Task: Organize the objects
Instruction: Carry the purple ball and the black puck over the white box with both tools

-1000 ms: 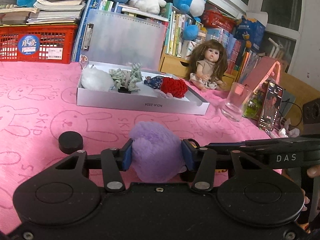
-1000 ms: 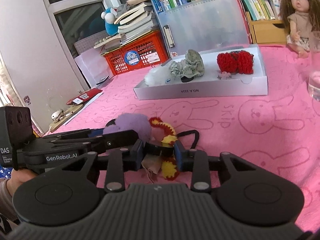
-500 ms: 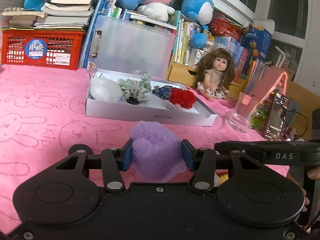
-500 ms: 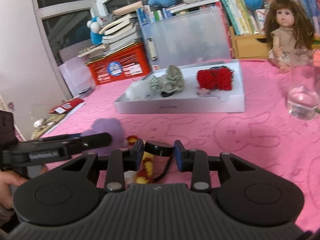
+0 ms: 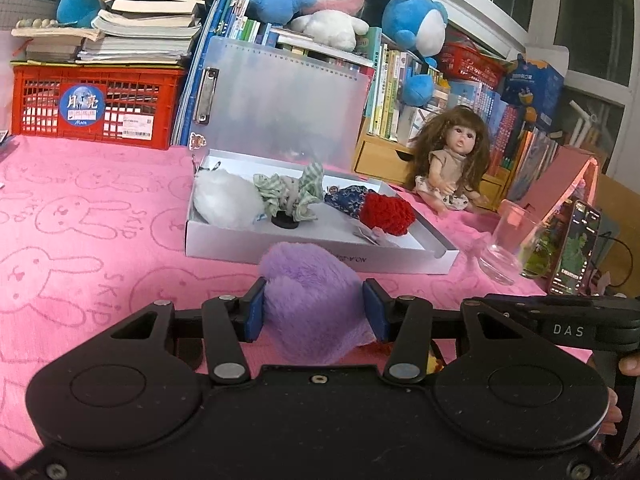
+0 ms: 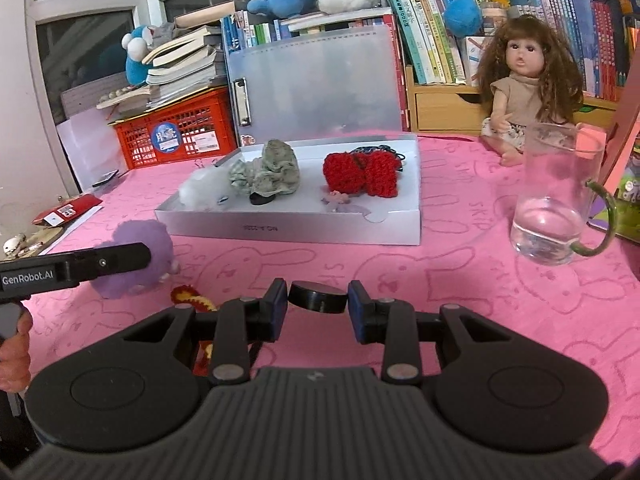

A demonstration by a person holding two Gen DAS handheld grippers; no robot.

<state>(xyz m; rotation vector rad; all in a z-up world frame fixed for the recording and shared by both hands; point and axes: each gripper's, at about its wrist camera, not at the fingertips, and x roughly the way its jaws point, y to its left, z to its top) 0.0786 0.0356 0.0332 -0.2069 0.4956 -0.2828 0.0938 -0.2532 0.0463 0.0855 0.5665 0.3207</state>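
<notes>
My left gripper is shut on a fluffy purple pompom, held above the pink cloth in front of the white box; the pompom also shows in the right wrist view. My right gripper is shut on a black round disc, from which a red-and-yellow knitted piece hangs down to the left. The white box holds a white pompom, a green checked scrunchie, a red knitted scrunchie and small items.
A glass mug with water stands right of the box. A doll sits behind it. A phone stands at the right. A red crate, clipboard folder, books and plush toys line the back.
Both grippers have risen and moved toward the box with their loads. The black disc and its knitted piece have come up off the cloth; the box looks closer in both views.
</notes>
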